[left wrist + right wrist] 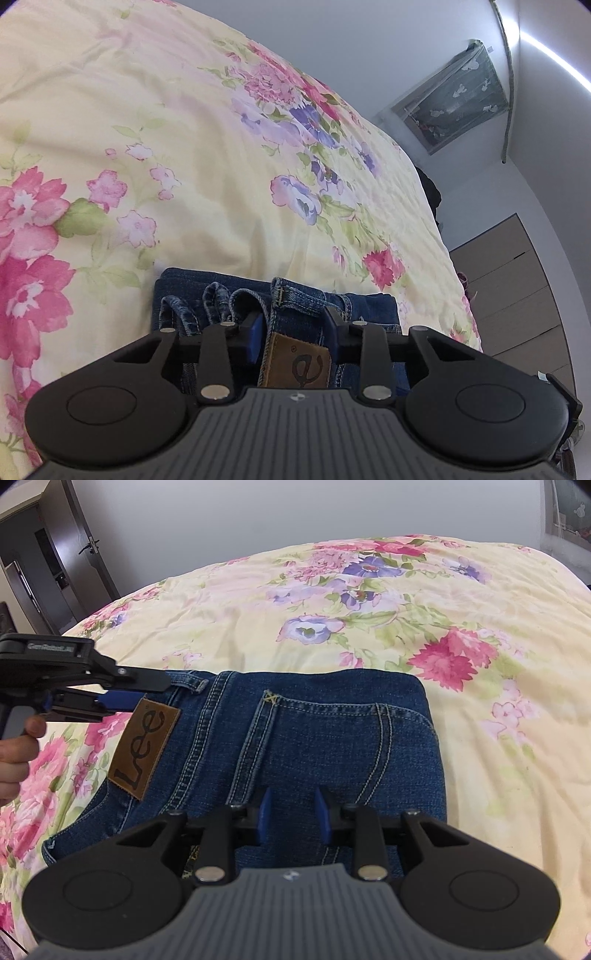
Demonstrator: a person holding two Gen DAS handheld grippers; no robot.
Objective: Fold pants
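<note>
**A:** My left gripper (147,698) hangs at the waistband of the folded jeans (295,746), jaws apart and gripping nothing; they straddle the band beside the leather patch (144,749). I judge it is there to square that edge.

**B:** And the right gripper (293,816)?

**A:** Blue pads parted over the seat of the denim, nothing pinched. It hovers low, probably to pin the bundle flat.

**B:** Where do the jeans lie?

**A:** On the floral quilt (480,590), near its close edge. The patch reads "Lee"; the lettering on the left gripper's body is too blurred to read.
</note>
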